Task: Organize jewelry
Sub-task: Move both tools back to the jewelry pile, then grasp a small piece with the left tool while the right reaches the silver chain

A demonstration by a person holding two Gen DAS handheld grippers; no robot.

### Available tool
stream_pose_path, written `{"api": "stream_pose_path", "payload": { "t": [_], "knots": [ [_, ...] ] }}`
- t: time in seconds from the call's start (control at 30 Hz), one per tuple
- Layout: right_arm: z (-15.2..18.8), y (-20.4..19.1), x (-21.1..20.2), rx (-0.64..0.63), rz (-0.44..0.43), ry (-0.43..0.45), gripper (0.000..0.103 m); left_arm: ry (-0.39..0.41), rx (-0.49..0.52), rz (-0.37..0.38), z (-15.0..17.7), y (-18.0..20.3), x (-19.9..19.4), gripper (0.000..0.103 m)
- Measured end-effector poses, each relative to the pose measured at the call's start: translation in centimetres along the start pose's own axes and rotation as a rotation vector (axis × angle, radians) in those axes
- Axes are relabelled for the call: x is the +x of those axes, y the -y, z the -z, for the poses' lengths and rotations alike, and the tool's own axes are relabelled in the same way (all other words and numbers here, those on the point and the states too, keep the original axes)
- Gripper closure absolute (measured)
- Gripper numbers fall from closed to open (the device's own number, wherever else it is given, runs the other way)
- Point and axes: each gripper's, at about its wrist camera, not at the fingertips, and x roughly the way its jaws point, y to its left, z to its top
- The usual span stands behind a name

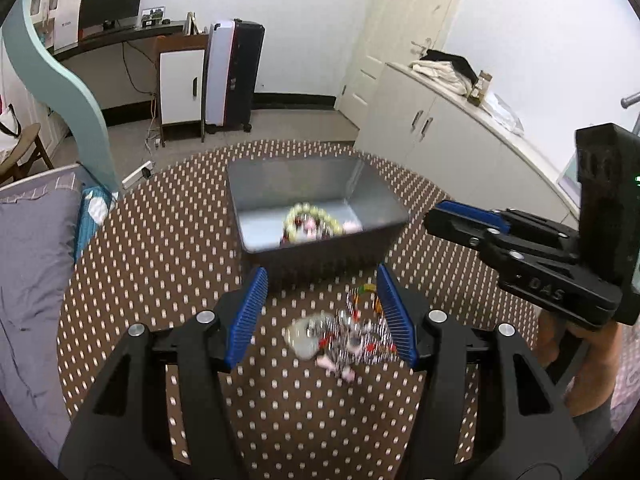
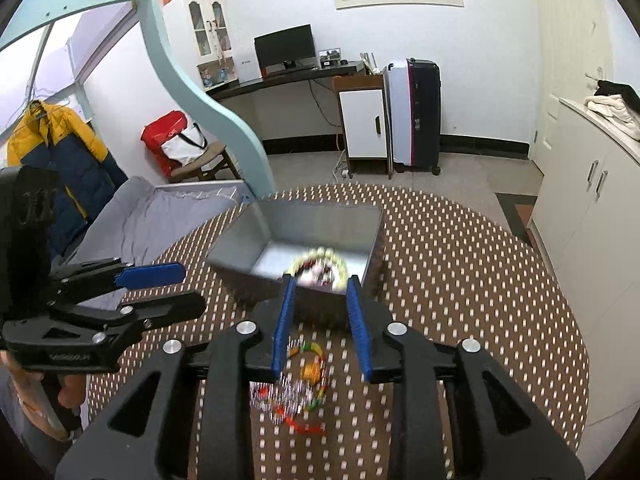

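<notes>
The grey box on the dotted table already holds a pale bead bracelet. A tangled pile of jewelry lies on the cloth just in front of it. The left gripper hovers over the pile, jaws wide and empty. The right gripper is narrower, also holding nothing. The pile is blurred, so I cannot count pieces; 1 grab may lift several hooked together, and some could drop outside the box.

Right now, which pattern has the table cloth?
Brown table cloth with rows of small white dots, clearest in the right wrist view.
</notes>
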Motion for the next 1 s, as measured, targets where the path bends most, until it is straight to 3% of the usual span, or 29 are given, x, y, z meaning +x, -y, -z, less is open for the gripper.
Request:
{"api": "stream_pose_path", "payload": {
  "t": [0.23,0.47,0.6,0.87,1.0],
  "knots": [
    [4.3,-0.4,0.2,-0.005,-0.006,-0.067,0.072,-0.052,-0.013,-0.002,2.9,-0.1,2.0,0.047],
    [5.7,-0.1,0.4,0.012,-0.019,-0.095,0.072,-0.089,-0.035,0.006,3.5,-0.1,4.0,0.069],
    [5.8,0.1,0.4,0.022,-0.022,-0.093,0.072,-0.099,-0.035,0.023,3.6,0.2,4.5,0.092],
    [5.7,0.1,0.1,0.022,-0.039,-0.086,0.072,-0.015,-0.107,0.128,2.1,-0.7,1.1,0.093],
    [5.7,-0.5,0.1,0.012,-0.054,-0.086,0.072,0.026,-0.099,0.143,1.3,-0.5,-0.8,0.093]
  ]
}}
